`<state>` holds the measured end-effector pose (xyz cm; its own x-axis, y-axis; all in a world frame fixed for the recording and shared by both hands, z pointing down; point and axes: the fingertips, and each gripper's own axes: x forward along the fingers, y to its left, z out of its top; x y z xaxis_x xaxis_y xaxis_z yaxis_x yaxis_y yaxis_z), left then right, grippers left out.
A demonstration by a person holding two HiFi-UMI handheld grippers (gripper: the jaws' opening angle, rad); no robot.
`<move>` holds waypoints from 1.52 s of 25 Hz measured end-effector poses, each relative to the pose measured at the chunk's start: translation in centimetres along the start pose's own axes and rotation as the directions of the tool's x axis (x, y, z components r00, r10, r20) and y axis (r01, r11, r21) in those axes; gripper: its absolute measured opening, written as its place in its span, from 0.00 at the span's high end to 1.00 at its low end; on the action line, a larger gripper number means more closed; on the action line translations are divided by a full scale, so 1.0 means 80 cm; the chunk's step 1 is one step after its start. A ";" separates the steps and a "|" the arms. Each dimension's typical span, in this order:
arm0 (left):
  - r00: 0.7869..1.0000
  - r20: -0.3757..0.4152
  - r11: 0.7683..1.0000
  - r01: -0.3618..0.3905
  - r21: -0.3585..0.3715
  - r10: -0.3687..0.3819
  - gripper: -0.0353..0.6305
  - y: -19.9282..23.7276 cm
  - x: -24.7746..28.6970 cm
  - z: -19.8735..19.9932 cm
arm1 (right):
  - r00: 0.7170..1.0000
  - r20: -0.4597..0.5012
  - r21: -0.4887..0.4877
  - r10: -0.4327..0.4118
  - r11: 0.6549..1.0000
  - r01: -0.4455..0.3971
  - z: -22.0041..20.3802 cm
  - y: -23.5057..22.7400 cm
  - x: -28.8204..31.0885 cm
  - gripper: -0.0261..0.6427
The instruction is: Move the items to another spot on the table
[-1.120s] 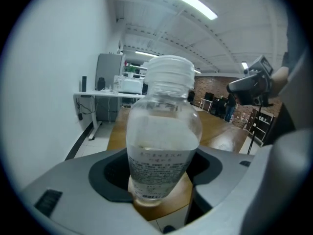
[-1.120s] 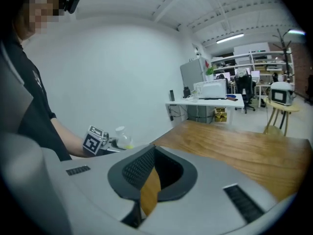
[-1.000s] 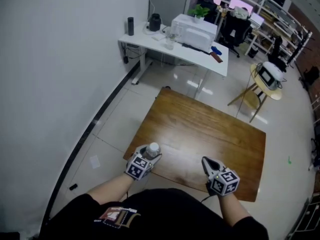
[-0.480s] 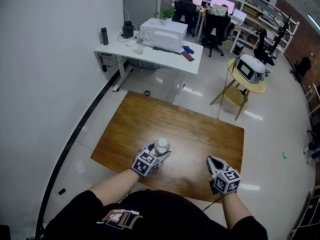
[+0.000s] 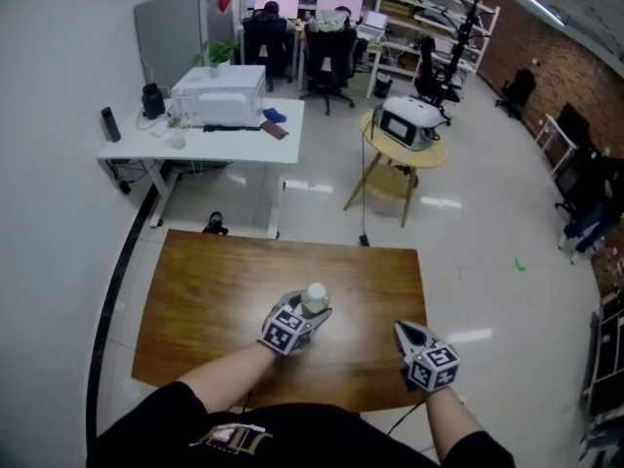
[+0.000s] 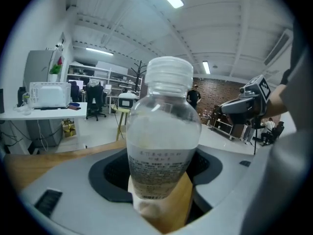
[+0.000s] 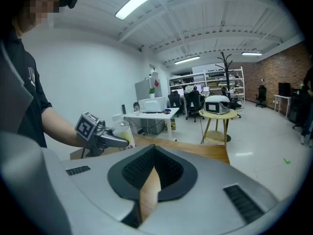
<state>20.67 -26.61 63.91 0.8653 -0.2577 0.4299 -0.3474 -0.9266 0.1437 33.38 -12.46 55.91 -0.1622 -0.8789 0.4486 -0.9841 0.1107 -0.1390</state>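
Note:
A clear plastic bottle (image 5: 314,297) with a white cap stands upright between the jaws of my left gripper (image 5: 310,312), over the near middle of the wooden table (image 5: 210,291). In the left gripper view the bottle (image 6: 164,131) fills the centre, and both pads press on its labelled lower body. My right gripper (image 5: 402,330) hovers over the table's near right corner, apart from the bottle, with its jaws together and nothing between them. The right gripper view shows its closed pads (image 7: 161,168) and, to the left, the left gripper (image 7: 110,137) with the bottle (image 7: 122,130).
Beyond the table stands a white desk (image 5: 136,149) with a white box-shaped appliance (image 5: 219,94) and small items. A round yellow side table (image 5: 429,154) carries a device at the back right. Office chairs and shelves line the far wall. A white wall runs along the left.
The left gripper has carried the bottle from the table's near left edge rightward to the near middle. The head view has swung. The right gripper stays at the near right corner.

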 end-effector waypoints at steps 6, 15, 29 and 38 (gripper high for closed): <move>1.000 -0.023 0.999 -0.012 0.030 0.013 0.50 -0.029 0.109 0.033 | 1.000 0.021 0.011 -0.021 1.000 0.020 -0.009 -0.111 -0.033 0.98; 0.996 0.009 0.996 -0.085 0.014 0.085 0.50 -0.083 0.294 0.106 | 0.996 -0.003 0.002 0.087 0.996 -0.087 -0.023 -0.235 -0.077 0.98; 0.997 -0.024 0.996 -0.069 0.048 0.070 0.50 -0.099 0.534 0.133 | 0.999 -0.016 0.188 -0.049 0.981 0.051 -0.095 -0.338 -0.156 0.98; 0.992 -0.101 0.996 -0.071 0.049 0.076 0.49 -0.088 0.561 0.096 | 0.996 -0.036 0.229 -0.079 0.970 0.085 -0.127 -0.350 -0.187 0.98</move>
<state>64.68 -33.77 75.34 0.7956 -0.2980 0.5275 -0.3897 -0.9184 0.0689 62.63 2.35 62.08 -0.0869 -0.8677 0.4894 -0.9515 -0.0732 -0.2988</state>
